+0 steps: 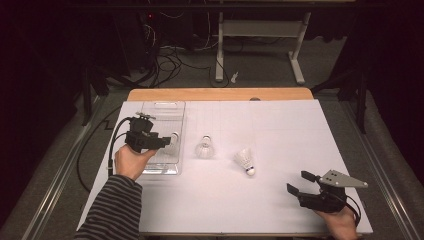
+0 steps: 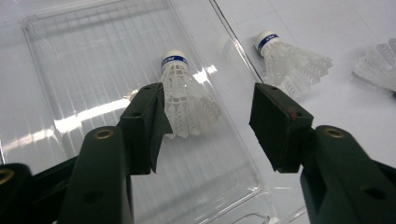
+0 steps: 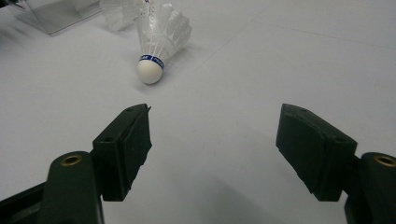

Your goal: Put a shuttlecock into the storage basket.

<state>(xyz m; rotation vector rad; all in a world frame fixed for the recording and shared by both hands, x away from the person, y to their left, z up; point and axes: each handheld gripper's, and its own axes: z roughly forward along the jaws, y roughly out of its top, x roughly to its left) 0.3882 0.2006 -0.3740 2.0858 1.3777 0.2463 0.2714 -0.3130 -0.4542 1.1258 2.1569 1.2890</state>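
A white shuttlecock (image 2: 187, 98) lies in a clear plastic tray (image 2: 88, 56), its cork tip pointing away from me. My left gripper (image 2: 208, 100) hovers over it, open, the left pad close beside the feathers and the right pad well clear. In the high view that gripper (image 1: 167, 141) sits over the tray (image 1: 162, 107) at the left. Two more shuttlecocks rest on the white sheet: one (image 1: 204, 146) just right of the tray, one (image 1: 245, 161) on its side near the middle. My right gripper (image 1: 300, 182) stands open near the front right with nothing in it, facing the nearer shuttlecock (image 3: 159, 35).
A white sheet (image 1: 280, 130) covers the wooden table. A cable (image 1: 111, 145) trails from the left gripper off the table's left side. Beyond the far edge are a dark floor, cables and a white table frame (image 1: 260, 30).
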